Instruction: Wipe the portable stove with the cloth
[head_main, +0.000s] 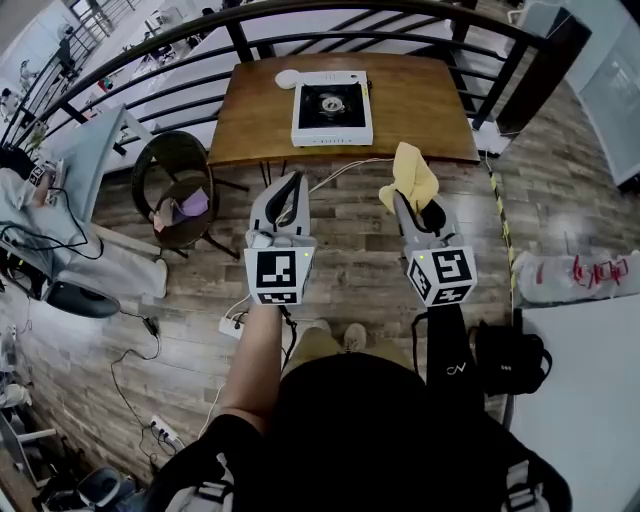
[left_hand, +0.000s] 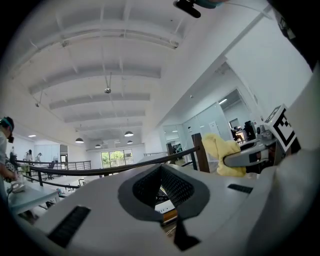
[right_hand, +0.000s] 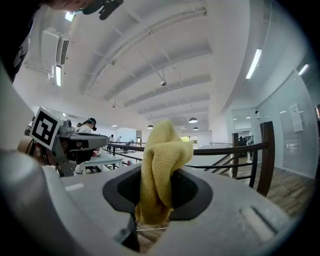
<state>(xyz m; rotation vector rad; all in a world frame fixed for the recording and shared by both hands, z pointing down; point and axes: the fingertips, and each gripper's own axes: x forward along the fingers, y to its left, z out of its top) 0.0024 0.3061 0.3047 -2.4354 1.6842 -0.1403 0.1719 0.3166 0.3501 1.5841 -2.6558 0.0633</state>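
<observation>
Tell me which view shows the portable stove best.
The head view: the whole portable stove sits on the wooden table, its top fully visible. The left gripper view catches only a white sliver between its jaws, probably the stove; the right gripper view shows none of it.

A brown wooden table (head_main: 420, 100) stands on the plank floor (head_main: 350, 250) against a dark railing (head_main: 150, 60). A white stove (head_main: 332, 107) sits flat on it near the middle, its black burner facing up. A small round white thing (head_main: 287, 78) lies at the stove's 10 o'clock, just beside its corner; what it is cannot be told.
</observation>
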